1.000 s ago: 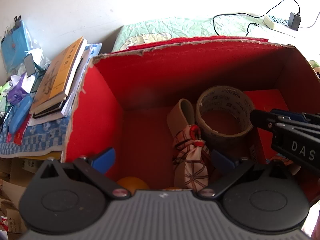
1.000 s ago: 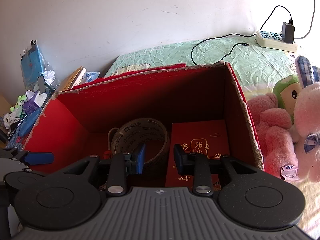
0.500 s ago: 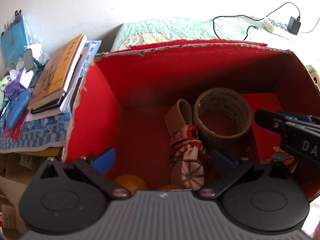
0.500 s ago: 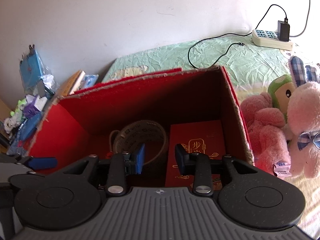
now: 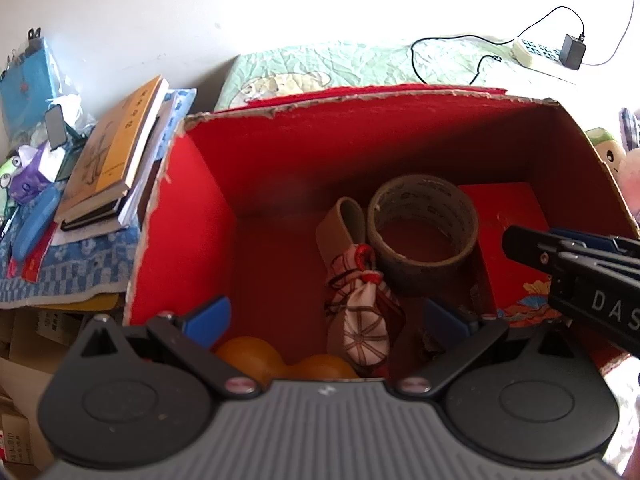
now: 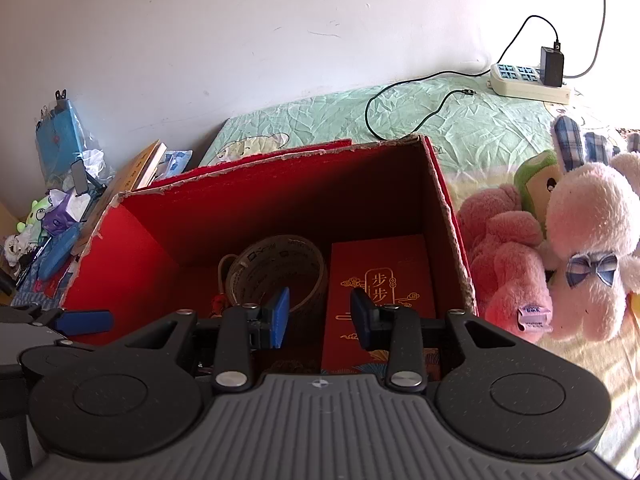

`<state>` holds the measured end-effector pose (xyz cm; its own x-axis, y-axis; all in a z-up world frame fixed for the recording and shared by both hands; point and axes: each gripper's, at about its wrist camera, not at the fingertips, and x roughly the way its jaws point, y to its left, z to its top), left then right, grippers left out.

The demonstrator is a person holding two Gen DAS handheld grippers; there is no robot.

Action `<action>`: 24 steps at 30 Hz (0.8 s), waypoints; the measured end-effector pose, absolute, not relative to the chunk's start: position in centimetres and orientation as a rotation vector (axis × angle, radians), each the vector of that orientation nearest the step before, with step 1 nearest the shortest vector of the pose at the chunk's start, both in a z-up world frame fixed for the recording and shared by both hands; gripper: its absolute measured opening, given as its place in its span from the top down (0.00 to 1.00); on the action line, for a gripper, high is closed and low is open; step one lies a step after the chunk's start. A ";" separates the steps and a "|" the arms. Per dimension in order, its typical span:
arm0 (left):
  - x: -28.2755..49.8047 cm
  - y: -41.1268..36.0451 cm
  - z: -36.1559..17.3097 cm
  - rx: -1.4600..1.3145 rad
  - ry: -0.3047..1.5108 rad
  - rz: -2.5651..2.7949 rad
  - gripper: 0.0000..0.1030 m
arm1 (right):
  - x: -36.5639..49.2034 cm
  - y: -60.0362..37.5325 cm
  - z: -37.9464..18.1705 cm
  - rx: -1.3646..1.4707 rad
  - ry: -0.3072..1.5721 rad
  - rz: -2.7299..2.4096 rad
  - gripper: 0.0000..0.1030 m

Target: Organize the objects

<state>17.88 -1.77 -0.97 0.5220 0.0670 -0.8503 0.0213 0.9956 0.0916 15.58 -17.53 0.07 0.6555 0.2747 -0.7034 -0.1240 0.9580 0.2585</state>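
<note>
A red cardboard box [image 5: 192, 216] sits on the bed. Inside lie a brown tape roll [image 5: 424, 232], a smaller tape roll [image 5: 344, 220], a patterned cloth pouch [image 5: 360, 316], two orange balls [image 5: 252, 356] and a red envelope pack [image 5: 508, 220]. My left gripper [image 5: 328, 316] is open and empty above the box's near side. My right gripper [image 6: 320, 316] is open and empty over the box, above the tape roll [image 6: 276, 272] and the red envelope pack [image 6: 380, 280]. It shows from the side in the left wrist view [image 5: 568, 256].
Stacked books [image 5: 116, 160] and clutter lie left of the box. Pink plush toys [image 6: 560, 252] lie right of the box [image 6: 448, 208]. A power strip [image 6: 528, 80] with a charger and black cable rests on the green bedsheet behind.
Both grippers have drawn back and up from the box, so more of its inside and the orange balls show. The jaws have not changed.
</note>
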 end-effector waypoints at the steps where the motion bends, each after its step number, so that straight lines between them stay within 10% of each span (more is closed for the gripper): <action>1: 17.8 -1.8 -1.0 0.094 1.022 0.027 0.01 | 15.5 -17.5 0.0 0.197 0.829 0.228 0.65; 24: 17.2 -1.9 -1.9 0.067 1.046 0.018 0.01 | 14.8 -17.6 -0.1 0.212 0.850 0.254 0.65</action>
<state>17.18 -1.90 -1.85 0.5013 0.0469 -0.8640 0.0167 0.9978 0.0639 14.76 -17.55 -0.12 0.6329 0.3041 -0.7120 -0.1358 0.9490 0.2846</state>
